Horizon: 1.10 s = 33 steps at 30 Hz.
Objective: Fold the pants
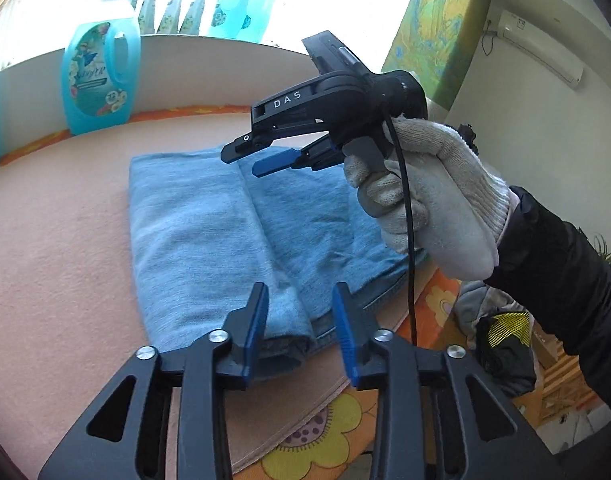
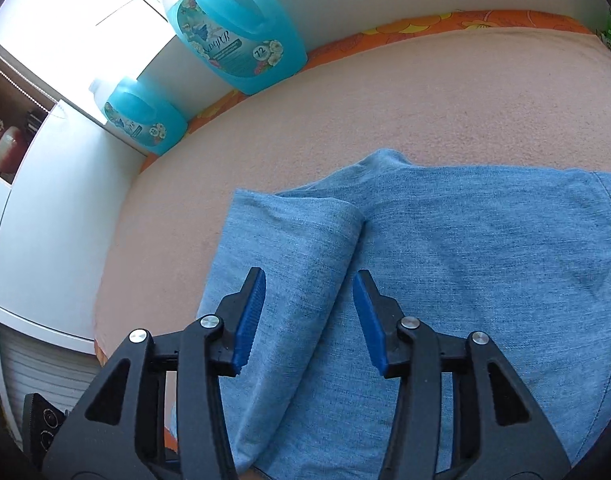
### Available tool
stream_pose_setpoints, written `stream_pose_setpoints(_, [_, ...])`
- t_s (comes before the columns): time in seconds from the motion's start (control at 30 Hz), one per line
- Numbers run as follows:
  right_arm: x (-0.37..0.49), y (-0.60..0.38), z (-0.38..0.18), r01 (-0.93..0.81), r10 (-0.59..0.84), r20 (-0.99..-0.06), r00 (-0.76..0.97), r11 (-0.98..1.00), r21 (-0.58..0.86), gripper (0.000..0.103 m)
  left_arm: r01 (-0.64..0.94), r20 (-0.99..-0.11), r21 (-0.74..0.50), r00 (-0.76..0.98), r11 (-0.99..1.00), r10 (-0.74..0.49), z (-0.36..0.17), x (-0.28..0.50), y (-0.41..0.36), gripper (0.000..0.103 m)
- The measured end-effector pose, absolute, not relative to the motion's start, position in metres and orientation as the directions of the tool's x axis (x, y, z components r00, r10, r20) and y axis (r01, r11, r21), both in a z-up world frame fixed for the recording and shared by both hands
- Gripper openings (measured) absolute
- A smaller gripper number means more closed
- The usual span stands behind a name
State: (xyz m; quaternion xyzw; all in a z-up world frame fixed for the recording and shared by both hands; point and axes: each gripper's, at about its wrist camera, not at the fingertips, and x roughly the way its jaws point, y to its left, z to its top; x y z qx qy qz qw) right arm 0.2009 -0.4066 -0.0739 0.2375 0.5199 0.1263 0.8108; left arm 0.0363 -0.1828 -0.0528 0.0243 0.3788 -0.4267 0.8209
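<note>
on the peach-pink fleecy blanket (image 1: 65,248) spread across an orange flowered sheet (image 1: 337,436): folded light-blue denim pants (image 1: 209,232), doubled into a compact rectangle, one paler panel lapped over a darker one along a long straight fold. near the front edge of that bundle, seen from the left wrist view, left claw (image 1: 300,336) with black arms and blue ribbed pads (image 1: 254,336), parted, nothing pinched, hovering above the hem end of the pants. over the far side of the bundle, right claw (image 1: 249,158), black body lettered in white, gripped by a hand in a white knitted glove (image 1: 433,208) with a black sleeve (image 1: 565,280) behind and a black cable (image 1: 405,216) hanging down; jaws apart, empty, clear of the cloth. from the right wrist view, right claw (image 2: 309,320) released likewise, blue pads (image 2: 247,320) either side of the lapped fold of the pants (image 2: 465,260), above the fabric, whether touching it cannot be told. against the white wall panel at the far edge of the bed, big turquoise plastic detergent jug with a flowered label (image 2: 237,28), a second smaller-looking one (image 2: 145,116) just beside. off to the right in the left wrist view, white air-conditioner unit (image 1: 541,44) high on the wall beside a yellow-green painted hanging (image 1: 433,20).
</note>
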Motion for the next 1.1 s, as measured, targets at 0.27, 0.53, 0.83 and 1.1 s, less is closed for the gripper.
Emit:
stream_pose_setpoints(0.27, [0.21, -0.403, -0.093, 0.076, 0.495, -0.768, 0.406, 0.819, 0.568, 0.048, 0.773, -0.715, -0.063, 0.407, 0.631, -0.569, -0.075, 0.021, -0.21, 0.044])
stream_pose_setpoints(0.53, [0.207, -0.396, -0.071, 0.041, 0.471, -0.771, 0.428, 0.843, 0.537, 0.018, 0.785, -0.72, -0.033, 0.41, 0.618, -0.559, -0.083, 0.027, -0.214, 0.023])
stream_pose_setpoints(0.83, [0.194, -0.388, -0.023, -0.052, 0.404, -0.757, 0.514, 0.895, 0.442, 0.01, 0.731, -0.625, -0.317, 0.318, 0.604, -0.713, -0.051, 0.047, -0.19, 0.013])
stream_pose_setpoints(1.1, [0.17, -0.433, 0.02, -0.035, 0.291, -0.766, 0.573, 0.943, 0.332, 0.009, 0.794, -0.517, -0.4, 0.218, 0.459, -0.828, -0.027, 0.043, -0.24, 0.013])
